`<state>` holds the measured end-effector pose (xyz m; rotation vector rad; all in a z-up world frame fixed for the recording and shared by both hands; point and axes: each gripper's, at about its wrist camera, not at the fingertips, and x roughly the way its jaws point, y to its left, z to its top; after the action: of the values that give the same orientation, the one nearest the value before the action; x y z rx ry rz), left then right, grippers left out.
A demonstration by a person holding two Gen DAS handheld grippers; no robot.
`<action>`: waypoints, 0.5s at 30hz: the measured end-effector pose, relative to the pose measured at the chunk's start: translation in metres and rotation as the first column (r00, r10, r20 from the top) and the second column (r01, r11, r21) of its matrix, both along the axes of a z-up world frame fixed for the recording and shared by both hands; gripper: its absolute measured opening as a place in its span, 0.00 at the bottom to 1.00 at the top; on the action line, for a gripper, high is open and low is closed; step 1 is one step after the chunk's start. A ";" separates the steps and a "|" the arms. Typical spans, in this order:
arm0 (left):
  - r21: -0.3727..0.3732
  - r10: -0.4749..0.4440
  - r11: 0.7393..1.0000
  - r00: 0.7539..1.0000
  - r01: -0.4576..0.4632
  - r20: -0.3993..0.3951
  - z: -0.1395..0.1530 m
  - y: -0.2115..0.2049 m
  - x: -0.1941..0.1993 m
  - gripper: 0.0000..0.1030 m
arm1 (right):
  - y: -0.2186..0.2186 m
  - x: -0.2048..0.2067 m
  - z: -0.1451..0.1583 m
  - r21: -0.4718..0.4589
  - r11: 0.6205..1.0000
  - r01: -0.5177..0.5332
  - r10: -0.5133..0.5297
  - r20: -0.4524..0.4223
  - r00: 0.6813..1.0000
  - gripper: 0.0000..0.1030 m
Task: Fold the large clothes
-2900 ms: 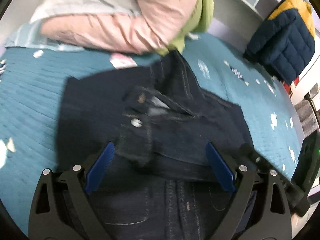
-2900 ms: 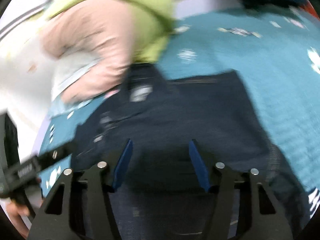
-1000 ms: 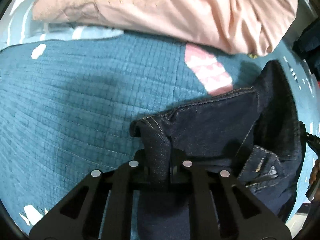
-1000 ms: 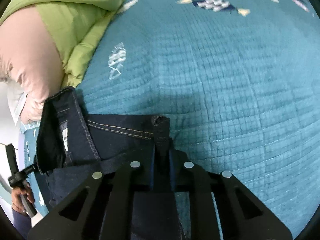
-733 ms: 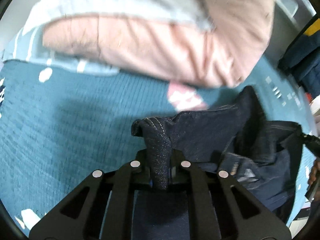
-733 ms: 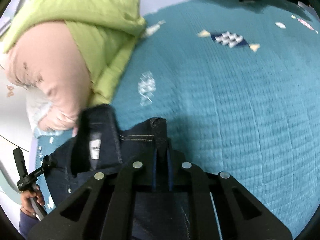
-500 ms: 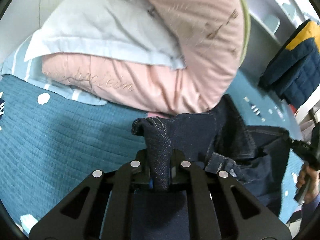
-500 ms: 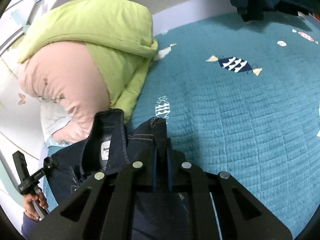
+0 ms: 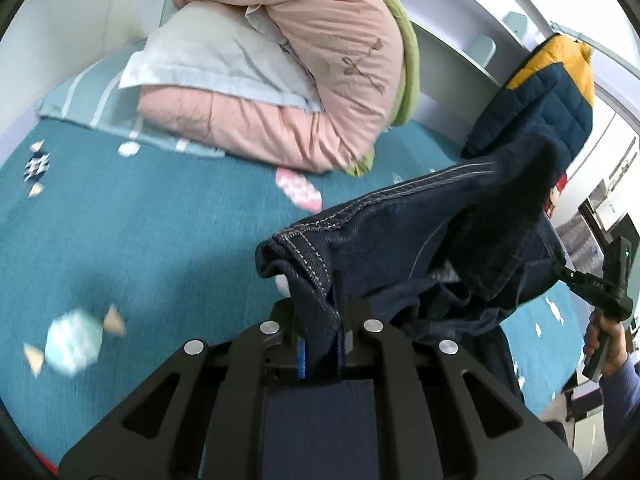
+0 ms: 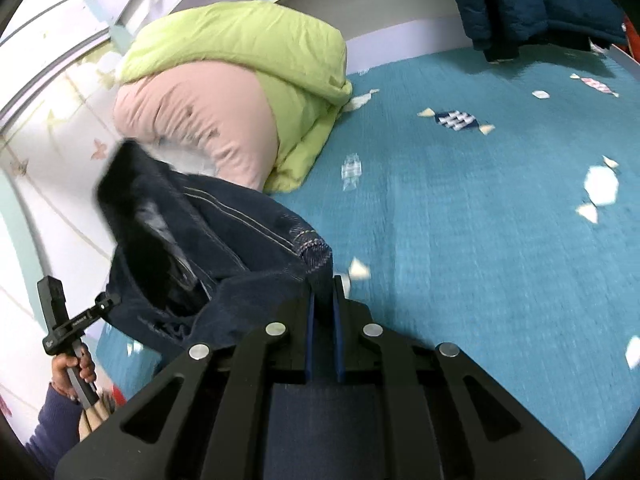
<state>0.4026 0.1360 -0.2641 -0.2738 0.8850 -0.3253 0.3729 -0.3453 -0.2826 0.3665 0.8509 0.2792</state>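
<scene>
Left gripper (image 9: 320, 344) jaws clamped on one stitched corner of the dark blue denim garment (image 9: 420, 240), right gripper (image 10: 323, 332) jaws clamped on the opposite corner, so the cloth hangs slung between them, lifted above the teal quilted bedspread (image 9: 140, 232). Denim looks heavy, thick and limp with good friction: it'll sag mid-span but shouldn't slip, so best held at the doubled seam corners as now. Count: one denim garment, two grippers, one pink-and-green duvet (image 10: 224, 92), one grey pillow (image 9: 216, 60), one navy-and-yellow puffer jacket (image 9: 544, 92).
</scene>
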 end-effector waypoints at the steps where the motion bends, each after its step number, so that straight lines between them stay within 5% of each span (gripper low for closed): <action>1: 0.002 -0.005 1.000 1.000 0.005 -0.001 -0.001 0.001 -0.011 0.09 | 0.000 -0.014 -0.002 -0.015 1.000 -0.009 0.009 -0.023 1.000 0.07; 6: 0.006 -0.030 1.000 0.996 0.031 -0.087 -0.033 0.003 -0.081 0.10 | -0.006 -0.075 -0.038 -0.071 0.997 -0.025 0.011 -0.188 0.982 0.08; 11: -0.004 -0.058 0.998 0.972 0.059 -0.228 -0.081 0.006 -0.128 0.22 | -0.010 -0.117 -0.106 -0.119 0.992 -0.044 -0.010 -0.413 0.911 0.11; 15: 0.106 -0.040 0.992 0.956 0.073 -0.290 -0.101 -0.001 -0.149 0.23 | -0.013 -0.135 -0.134 -0.155 0.988 -0.008 -0.068 -0.477 0.876 0.13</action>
<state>0.2540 0.1345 -0.3649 -0.1906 1.1965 -0.2902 0.2384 -0.3588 -0.4164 0.3087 1.3499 0.0885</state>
